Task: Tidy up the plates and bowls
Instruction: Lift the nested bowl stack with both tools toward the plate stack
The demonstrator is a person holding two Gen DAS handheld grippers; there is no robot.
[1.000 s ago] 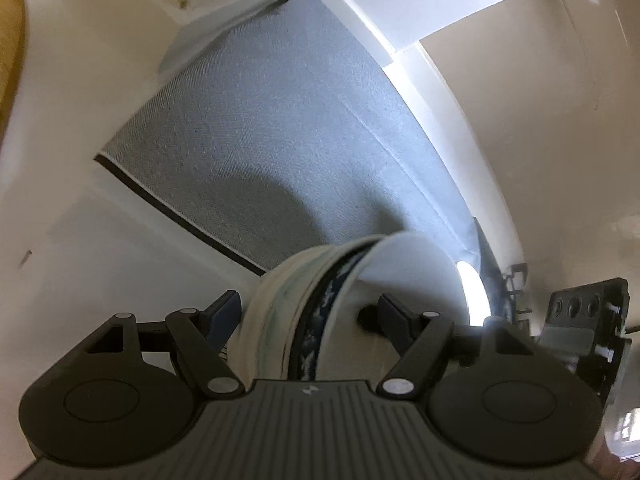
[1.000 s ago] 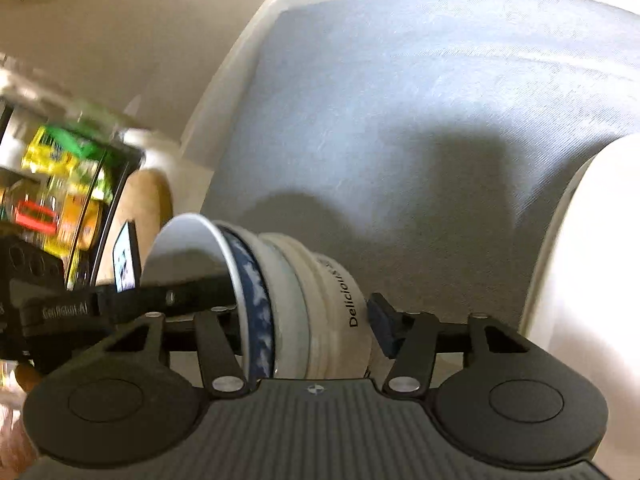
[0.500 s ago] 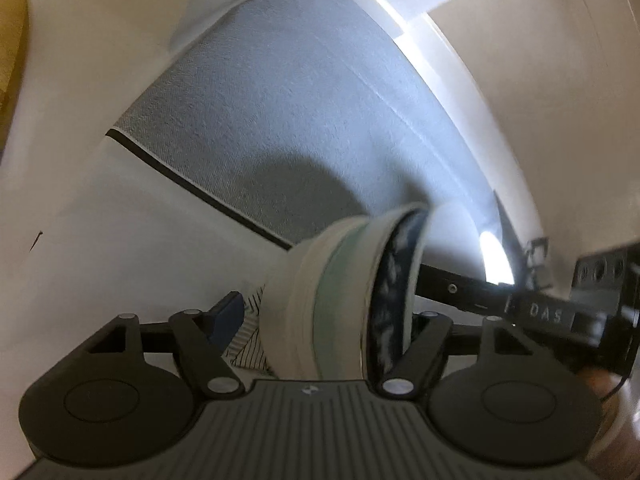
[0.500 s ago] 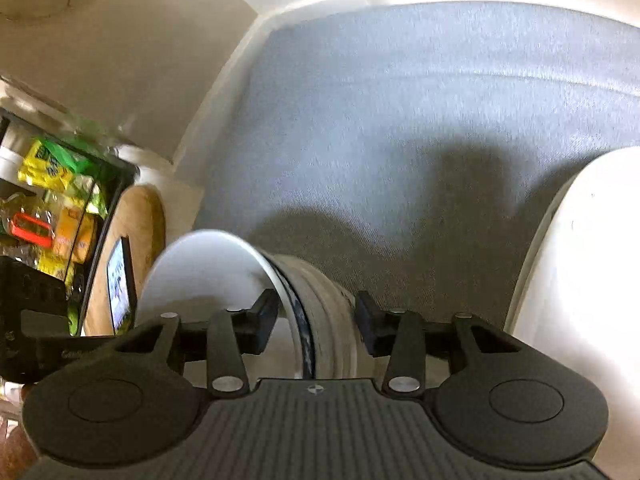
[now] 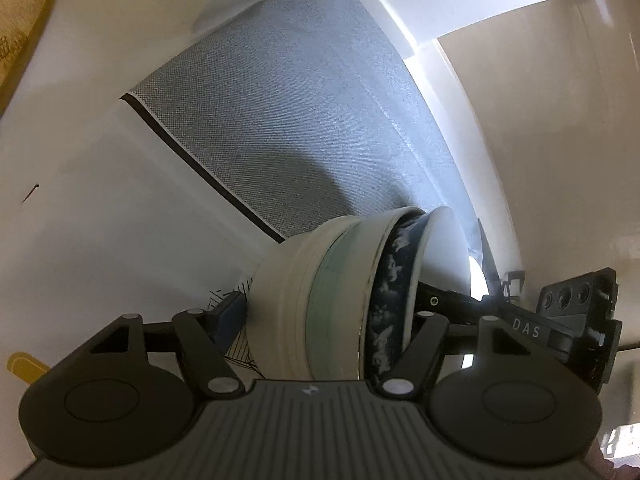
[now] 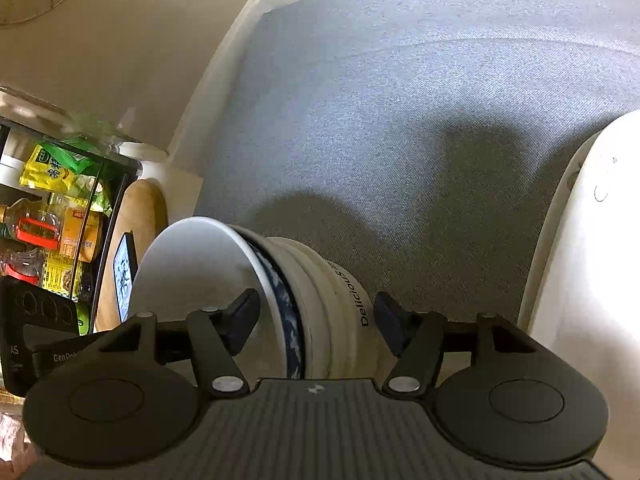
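A stack of nested bowls (image 5: pixel 304 300) lies on its side above the grey mat: cream outermost, then pale green, blue-patterned and white innermost. My left gripper (image 5: pixel 326 316) is closing on it, its blue pad (image 5: pixel 230 312) against the cream base and the other finger at the blue rim. In the right wrist view the same stack of bowls (image 6: pixel 328 292) sits between the jaws of my right gripper (image 6: pixel 316 320), which are opening. One of its fingers (image 6: pixel 244 316) reaches inside the white bowl; the other stands just off the cream side.
A grey mat (image 6: pixel 400 120) covers the white counter (image 5: pixel 100 220). At the left stand a rack of packets and bottles (image 6: pixel 52 208), a wooden board (image 6: pixel 140 216) and a phone (image 6: pixel 124 272). A white rounded edge (image 6: pixel 592 240) lies to the right.
My right gripper's jaws have spread wider around the stack. In the left wrist view the stack now lies squarely between the fingers, and the right gripper's finger reaches into the white bowl.
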